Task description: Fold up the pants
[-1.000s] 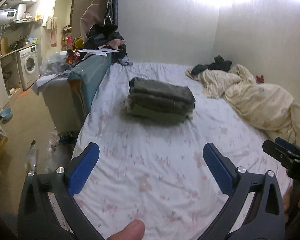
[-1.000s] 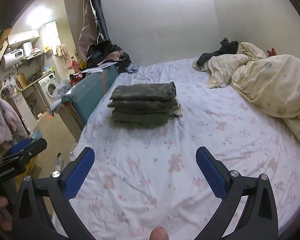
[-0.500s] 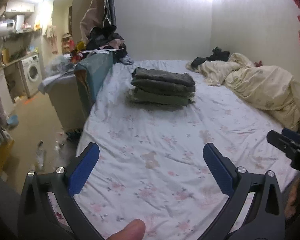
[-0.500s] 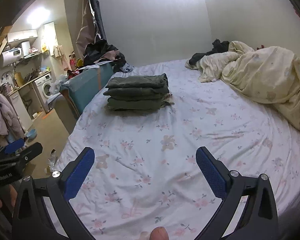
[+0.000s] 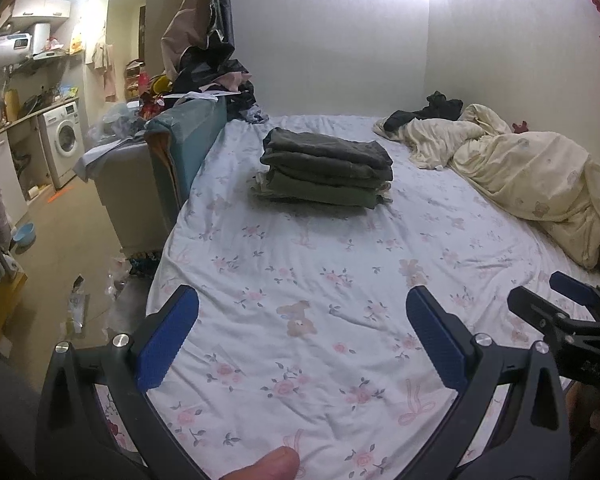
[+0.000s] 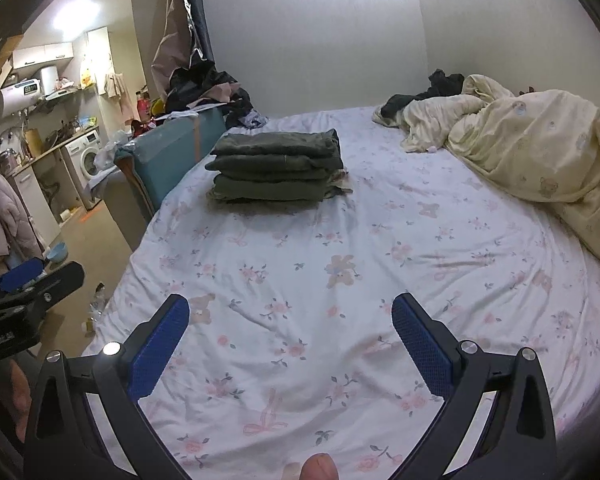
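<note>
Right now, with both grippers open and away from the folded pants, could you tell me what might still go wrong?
1. The folded pants sit near the bed's left edge, beside the teal box; a bump there might push them off the bed.
2. Their layers look uneven, with pale fabric poking out low on the side, so the fold may slump or loosen.
3. The left gripper and right gripper are empty; re-gripping might drag only the top layer.
</note>
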The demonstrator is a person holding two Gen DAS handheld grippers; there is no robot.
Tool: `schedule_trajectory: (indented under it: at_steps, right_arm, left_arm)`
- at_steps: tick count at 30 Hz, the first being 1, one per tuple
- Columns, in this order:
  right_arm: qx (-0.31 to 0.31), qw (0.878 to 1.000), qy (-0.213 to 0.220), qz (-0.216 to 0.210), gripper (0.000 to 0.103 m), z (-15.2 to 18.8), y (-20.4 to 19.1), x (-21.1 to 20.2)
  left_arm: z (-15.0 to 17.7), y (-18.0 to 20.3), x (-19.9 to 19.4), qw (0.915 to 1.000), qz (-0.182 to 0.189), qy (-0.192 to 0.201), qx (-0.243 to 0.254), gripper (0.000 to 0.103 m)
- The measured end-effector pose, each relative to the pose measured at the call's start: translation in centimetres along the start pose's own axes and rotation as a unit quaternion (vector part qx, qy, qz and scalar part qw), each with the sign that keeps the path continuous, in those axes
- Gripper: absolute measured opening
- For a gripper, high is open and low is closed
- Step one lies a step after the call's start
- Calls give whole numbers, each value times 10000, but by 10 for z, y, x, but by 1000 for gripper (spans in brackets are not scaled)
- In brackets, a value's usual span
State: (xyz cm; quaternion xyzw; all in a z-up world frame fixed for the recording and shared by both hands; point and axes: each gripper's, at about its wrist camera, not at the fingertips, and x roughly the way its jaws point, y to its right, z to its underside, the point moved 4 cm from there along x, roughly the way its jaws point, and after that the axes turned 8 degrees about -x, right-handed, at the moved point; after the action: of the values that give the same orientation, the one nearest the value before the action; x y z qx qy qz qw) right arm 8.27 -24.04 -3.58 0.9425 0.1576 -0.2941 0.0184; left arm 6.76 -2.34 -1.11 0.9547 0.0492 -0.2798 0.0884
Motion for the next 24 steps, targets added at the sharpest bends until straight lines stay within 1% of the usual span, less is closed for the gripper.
schedule_trajectory:
  at_steps: [24]
  right_arm:
    - [-25,10000,17,-34,103,-1,3,2]
  left_arm:
    - [2,3,2,10000,-6,-50,64,102]
